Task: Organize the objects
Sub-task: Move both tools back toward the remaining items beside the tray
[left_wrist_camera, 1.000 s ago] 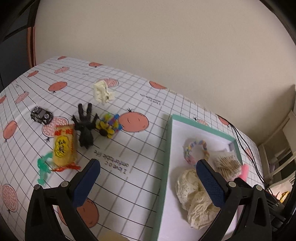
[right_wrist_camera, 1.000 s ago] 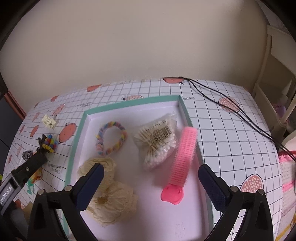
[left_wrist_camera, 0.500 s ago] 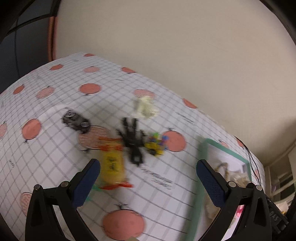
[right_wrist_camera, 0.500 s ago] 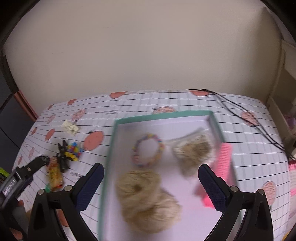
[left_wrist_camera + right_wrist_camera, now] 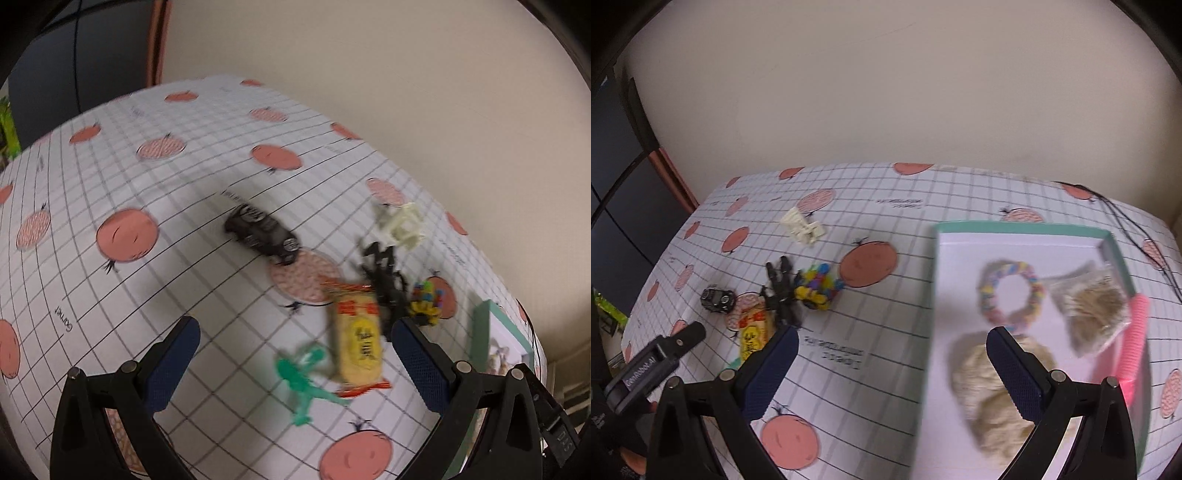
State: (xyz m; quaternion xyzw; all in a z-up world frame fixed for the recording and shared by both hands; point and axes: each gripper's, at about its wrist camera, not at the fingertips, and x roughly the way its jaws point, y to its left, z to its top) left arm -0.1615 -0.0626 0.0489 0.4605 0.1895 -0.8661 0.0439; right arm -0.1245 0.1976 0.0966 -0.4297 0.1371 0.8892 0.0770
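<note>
2 tongs [image 5: 295, 363] [image 5: 892, 363] agape; yellow snack packet [image 5: 357, 339] blurred.

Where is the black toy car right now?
The black toy car sits on the grid tablecloth, outside the teal tray, up-left of the yellow snack packet in the left wrist view; nothing touches it.

"Garnet" printed on the tablecloth [image 5: 110, 295], other print and snack packet [image 5: 358, 339] lettering blurred
</note>
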